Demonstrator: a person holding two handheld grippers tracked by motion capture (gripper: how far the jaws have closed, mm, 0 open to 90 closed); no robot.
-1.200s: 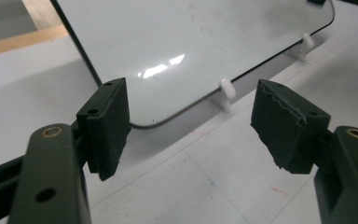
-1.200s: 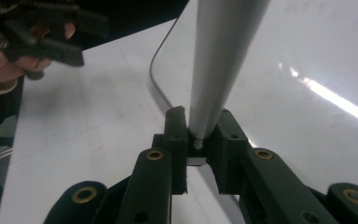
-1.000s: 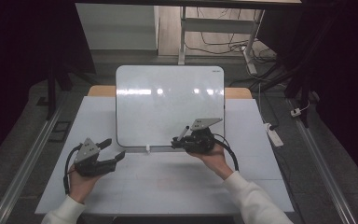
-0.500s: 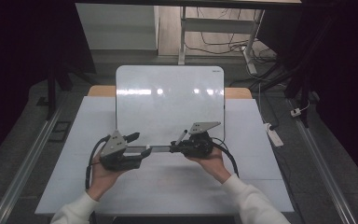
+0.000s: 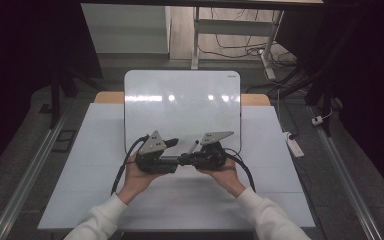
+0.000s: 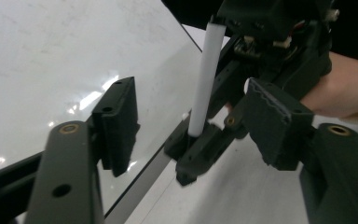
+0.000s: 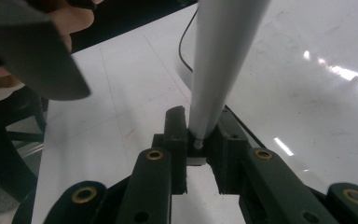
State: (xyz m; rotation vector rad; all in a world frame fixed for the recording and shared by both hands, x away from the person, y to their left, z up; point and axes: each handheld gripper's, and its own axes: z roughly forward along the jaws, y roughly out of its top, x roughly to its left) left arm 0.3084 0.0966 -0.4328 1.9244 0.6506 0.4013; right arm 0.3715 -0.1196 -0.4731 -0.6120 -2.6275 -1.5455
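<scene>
The right gripper (image 5: 186,159) clamped a white marker (image 6: 206,77); the left gripper (image 6: 191,126), jaws closing, unclamped, approached from nine o'clock, likely to uncap it.

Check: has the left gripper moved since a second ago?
Yes. In the high view the left gripper has shifted right along the whiteboard's near edge, up to the right gripper and its marker; its jaws have been closing, nothing gripped.

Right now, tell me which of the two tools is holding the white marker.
The right tool: its jaws are shut on the white marker. The left tool has its jaws spread to either side of the marker, pads not touching it.
</scene>
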